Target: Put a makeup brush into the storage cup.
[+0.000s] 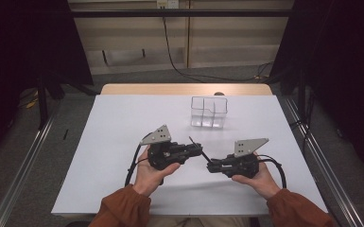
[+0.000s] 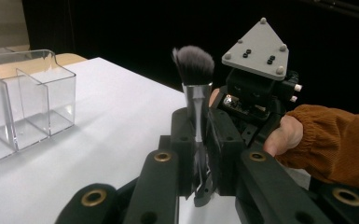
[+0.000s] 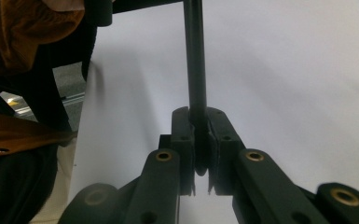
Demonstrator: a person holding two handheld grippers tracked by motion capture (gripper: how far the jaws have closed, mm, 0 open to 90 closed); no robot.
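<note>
A makeup brush is held by both grippers above the white table [image 1: 118,123]. In the left gripper view its dark bristle head [image 2: 193,63] stands upright over a silver ferrule, and my left gripper [image 2: 199,128] is shut on that ferrule. The right gripper view looks along the brush's thin black handle [image 3: 195,56], whose end my right gripper [image 3: 199,122] clamps. From above, the left gripper [image 1: 197,150] and right gripper [image 1: 211,166] meet tip to tip near the table's middle, the brush [image 1: 193,141] slanting between them.
A clear plastic organizer [image 1: 209,112] with several compartments stands empty at the back of the table, beyond the grippers; it sits at the left in the left gripper view [image 2: 23,98]. The person's orange sleeves [image 1: 123,208] come in from the front edge.
</note>
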